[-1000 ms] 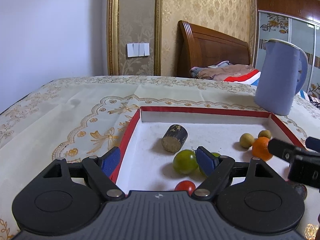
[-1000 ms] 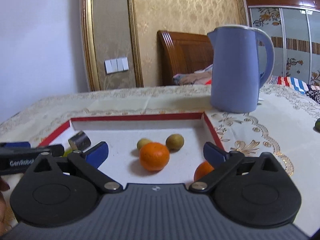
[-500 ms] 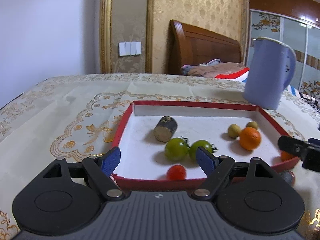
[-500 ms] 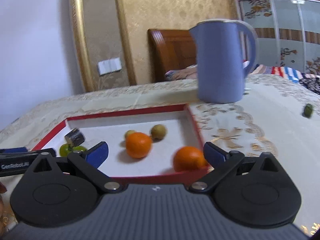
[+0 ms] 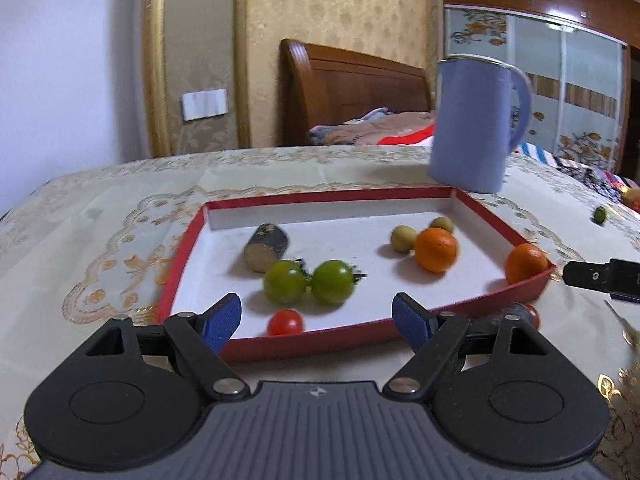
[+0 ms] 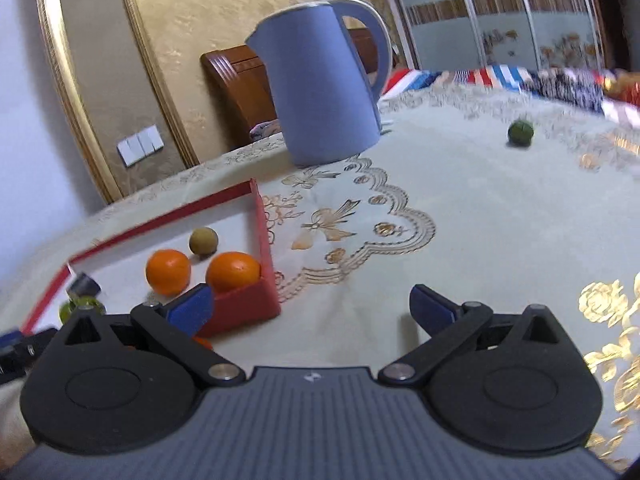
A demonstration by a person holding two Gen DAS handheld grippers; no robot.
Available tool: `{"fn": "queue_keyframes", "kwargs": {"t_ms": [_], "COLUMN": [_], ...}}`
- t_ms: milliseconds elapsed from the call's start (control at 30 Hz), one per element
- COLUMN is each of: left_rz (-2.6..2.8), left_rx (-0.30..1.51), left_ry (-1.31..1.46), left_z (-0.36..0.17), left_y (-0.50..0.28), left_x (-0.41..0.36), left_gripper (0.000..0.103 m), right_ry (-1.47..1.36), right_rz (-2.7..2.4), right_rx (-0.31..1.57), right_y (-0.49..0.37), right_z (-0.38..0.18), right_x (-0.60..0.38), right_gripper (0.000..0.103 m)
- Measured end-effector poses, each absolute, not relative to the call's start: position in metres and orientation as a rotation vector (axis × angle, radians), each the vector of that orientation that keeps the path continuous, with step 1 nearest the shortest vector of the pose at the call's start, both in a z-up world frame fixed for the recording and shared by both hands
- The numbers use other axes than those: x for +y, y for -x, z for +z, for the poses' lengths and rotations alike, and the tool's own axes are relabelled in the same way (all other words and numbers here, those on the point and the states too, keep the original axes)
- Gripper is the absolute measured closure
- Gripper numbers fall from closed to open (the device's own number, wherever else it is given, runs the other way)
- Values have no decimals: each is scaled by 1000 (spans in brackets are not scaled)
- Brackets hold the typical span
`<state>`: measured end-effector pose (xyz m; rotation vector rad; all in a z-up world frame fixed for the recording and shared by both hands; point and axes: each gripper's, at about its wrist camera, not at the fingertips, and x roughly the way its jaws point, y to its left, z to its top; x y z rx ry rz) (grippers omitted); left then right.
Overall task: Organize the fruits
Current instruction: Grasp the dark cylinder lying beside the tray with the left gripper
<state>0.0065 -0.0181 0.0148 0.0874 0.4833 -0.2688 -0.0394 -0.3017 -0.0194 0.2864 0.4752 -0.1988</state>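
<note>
A red-rimmed white tray point(image 5: 496, 222) holds two green tomatoes point(image 5: 285, 282), a red cherry tomato point(image 5: 285, 322), two oranges point(image 5: 435, 249), two small olive-brown fruits point(image 5: 403, 237) and a dark cylindrical piece point(image 5: 265, 247). My left gripper point(image 5: 317, 320) is open and empty at the tray's near edge. My right gripper point(image 6: 312, 307) is open and empty, just right of the tray's near right corner point(image 6: 256, 300). A small green fruit point(image 6: 520, 133) lies on the cloth far right; it also shows in the left wrist view point(image 5: 600, 214). A small red fruit point(image 5: 530, 314) lies outside the tray's near rim.
A tall blue kettle point(image 5: 476, 124) stands behind the tray's far right corner; it also shows in the right wrist view point(image 6: 324, 96). The table carries a cream embroidered cloth point(image 6: 460, 220). A bed and wardrobe stand behind.
Both grippers have pulled back from over the tray. The right gripper has swung right, toward the open cloth and the green fruit. An orange now rests in the tray's near right corner.
</note>
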Motion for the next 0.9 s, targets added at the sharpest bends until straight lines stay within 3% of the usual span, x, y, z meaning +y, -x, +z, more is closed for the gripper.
{"fn": "queue_keyframes", "kwargs": {"t_ms": [367, 900], "left_rz": [-470, -665], "left_rx": [523, 594], "left_ry": [-171, -307], "left_z": [12, 1], "left_y": [13, -1], "left_x": [-58, -101], "left_gripper": [20, 20], "right_ry": [-225, -322], "right_rz": [-247, -210], "right_rx": [604, 554], "right_y": [29, 38], "right_z": [-27, -29], "right_x": [-312, -325], "right_gripper": [0, 0]}}
